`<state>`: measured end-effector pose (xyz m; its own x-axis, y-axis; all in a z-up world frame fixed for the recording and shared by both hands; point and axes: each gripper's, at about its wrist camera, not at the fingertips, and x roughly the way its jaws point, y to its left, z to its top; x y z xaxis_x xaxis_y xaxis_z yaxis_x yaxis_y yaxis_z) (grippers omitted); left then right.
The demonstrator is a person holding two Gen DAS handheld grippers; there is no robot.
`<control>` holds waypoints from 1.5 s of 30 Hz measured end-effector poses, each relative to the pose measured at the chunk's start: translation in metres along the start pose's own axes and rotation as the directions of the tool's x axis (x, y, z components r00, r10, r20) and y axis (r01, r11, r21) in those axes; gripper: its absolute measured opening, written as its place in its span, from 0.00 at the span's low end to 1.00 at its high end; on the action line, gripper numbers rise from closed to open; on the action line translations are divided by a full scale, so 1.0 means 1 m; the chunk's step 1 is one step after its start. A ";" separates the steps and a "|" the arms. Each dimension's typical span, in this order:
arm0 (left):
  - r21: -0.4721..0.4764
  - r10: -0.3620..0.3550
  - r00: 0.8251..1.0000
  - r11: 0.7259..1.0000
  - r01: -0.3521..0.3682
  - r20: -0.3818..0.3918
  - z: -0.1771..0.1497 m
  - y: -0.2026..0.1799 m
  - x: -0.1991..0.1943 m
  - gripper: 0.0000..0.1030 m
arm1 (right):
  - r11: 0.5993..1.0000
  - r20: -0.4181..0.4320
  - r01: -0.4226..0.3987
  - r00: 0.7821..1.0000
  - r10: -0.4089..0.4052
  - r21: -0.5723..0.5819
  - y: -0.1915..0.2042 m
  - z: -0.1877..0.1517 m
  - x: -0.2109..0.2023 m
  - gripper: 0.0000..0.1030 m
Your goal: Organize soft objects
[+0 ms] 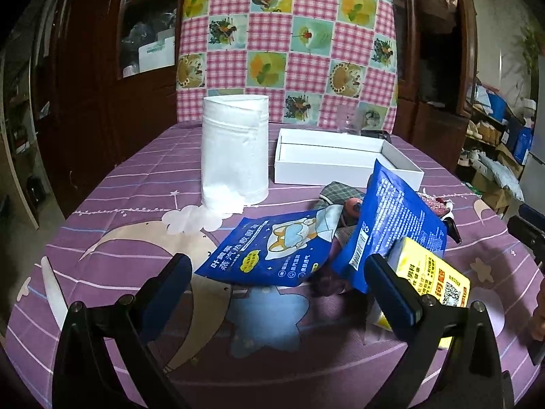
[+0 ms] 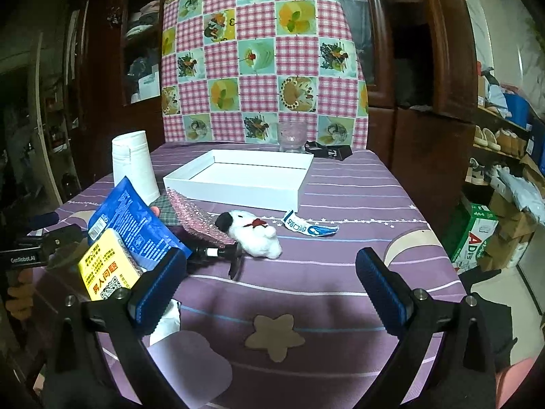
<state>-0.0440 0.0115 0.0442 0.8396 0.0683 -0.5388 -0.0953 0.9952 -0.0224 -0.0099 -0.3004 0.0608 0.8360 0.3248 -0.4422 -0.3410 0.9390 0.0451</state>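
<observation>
Both the left gripper (image 1: 277, 283) and the right gripper (image 2: 269, 276) gape wide and hold nothing. Blue foil packets (image 1: 395, 225) and a white plush toy (image 2: 253, 231) lie on the purple-clothed counter (image 2: 340, 272) before a shallow white cardboard box (image 2: 238, 177).

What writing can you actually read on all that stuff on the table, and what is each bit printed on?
"蒸汽热敷眼罩": blue pouch with a dog; the line above it and its small print are blurred.
"男人问题": yellow pack; smaller lines and the QR code are unreadable.
"GenRobot.AI": handle of the left claw.
"AD钙": green carton on the floor.
Tilted blue pouch: white print too small.
</observation>
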 end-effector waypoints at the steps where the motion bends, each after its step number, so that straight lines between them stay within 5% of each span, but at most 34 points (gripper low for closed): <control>1: 0.001 0.003 1.000 1.000 -0.003 0.001 0.001 0.000 0.000 0.99 | 1.000 0.000 -0.002 1.000 0.002 -0.003 0.001 0.000 0.000 0.97; 45: -0.007 -0.005 1.000 1.000 0.005 -0.007 0.002 0.003 -0.001 0.99 | 0.999 0.016 -0.032 0.999 0.032 -0.010 0.007 0.003 -0.003 0.97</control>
<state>-0.0443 0.0147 0.0460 0.8364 0.0631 -0.5444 -0.0950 0.9950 -0.0307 -0.0138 -0.2947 0.0653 0.8314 0.3563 -0.4264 -0.3717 0.9270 0.0499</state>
